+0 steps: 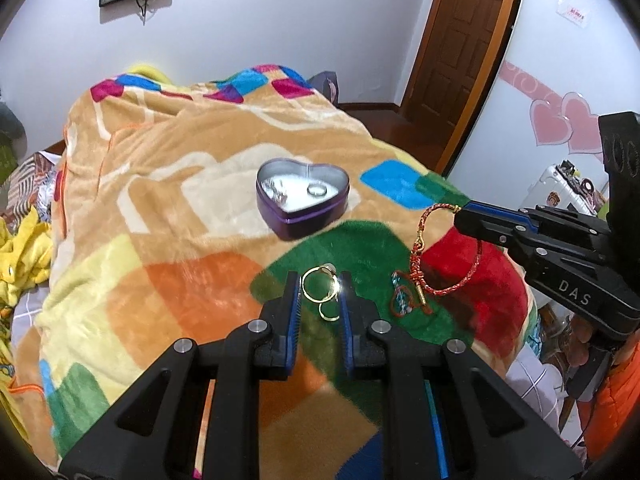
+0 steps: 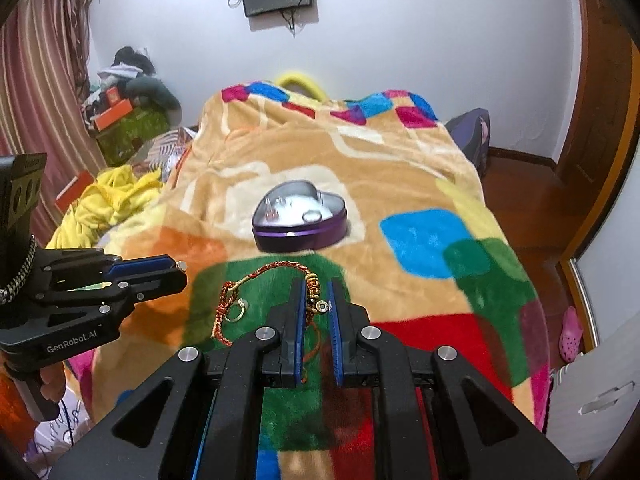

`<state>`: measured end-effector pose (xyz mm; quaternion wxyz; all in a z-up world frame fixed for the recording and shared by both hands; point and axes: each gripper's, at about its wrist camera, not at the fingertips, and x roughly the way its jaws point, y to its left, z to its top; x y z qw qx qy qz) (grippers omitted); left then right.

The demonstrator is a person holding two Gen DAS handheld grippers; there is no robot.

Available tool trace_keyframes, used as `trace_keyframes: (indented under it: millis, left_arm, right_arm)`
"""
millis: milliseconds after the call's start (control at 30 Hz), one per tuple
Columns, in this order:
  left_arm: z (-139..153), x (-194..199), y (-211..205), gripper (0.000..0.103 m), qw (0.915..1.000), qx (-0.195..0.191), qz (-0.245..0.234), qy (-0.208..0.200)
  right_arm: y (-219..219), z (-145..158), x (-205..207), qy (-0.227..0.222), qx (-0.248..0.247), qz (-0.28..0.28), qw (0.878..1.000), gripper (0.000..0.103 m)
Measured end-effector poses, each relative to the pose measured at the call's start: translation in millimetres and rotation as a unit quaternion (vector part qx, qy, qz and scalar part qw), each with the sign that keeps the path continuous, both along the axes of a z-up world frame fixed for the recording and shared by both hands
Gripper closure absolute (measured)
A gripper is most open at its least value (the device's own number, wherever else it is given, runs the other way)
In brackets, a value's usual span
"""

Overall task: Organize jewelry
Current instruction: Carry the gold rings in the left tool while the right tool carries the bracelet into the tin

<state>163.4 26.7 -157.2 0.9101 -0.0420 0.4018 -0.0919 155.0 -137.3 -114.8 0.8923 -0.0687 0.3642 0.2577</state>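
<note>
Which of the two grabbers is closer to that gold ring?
Left. The left gripper is shut on the gold ring. The right gripper is off to its side, holding the red braided bracelet instead.

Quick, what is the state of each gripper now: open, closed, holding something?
Left gripper: closed on a gold ring.
Right gripper: closed on a red and gold braided bracelet, which hangs from it.
</note>
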Motion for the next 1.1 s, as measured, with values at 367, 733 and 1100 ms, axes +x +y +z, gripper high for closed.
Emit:
trace_keyframes:
  millis: [367, 733, 1100]
  left_arm:
    - [22.7, 6.1, 4.7, 0.086, 0.9995, -0.001, 0.004, -0.032]
    - [35.5, 25.4, 15.6, 0.086, 0.9984, -0.007, 0.014, -0.054]
    - [28.0, 54.2, 24.3, 0.086, 0.9984, -0.007, 0.022, -0.052]
  right_arm:
    - [4.6, 20.1, 6.2, -0.028, 0.021, -0.008, 0.999, 0.093]
    - [12.8, 26.5, 24.8, -0.037, 0.037, -0.009, 0.999, 0.093]
    - [25.5, 16.6, 57.9, -0.026, 0.044, -0.004, 0.999, 0.093]
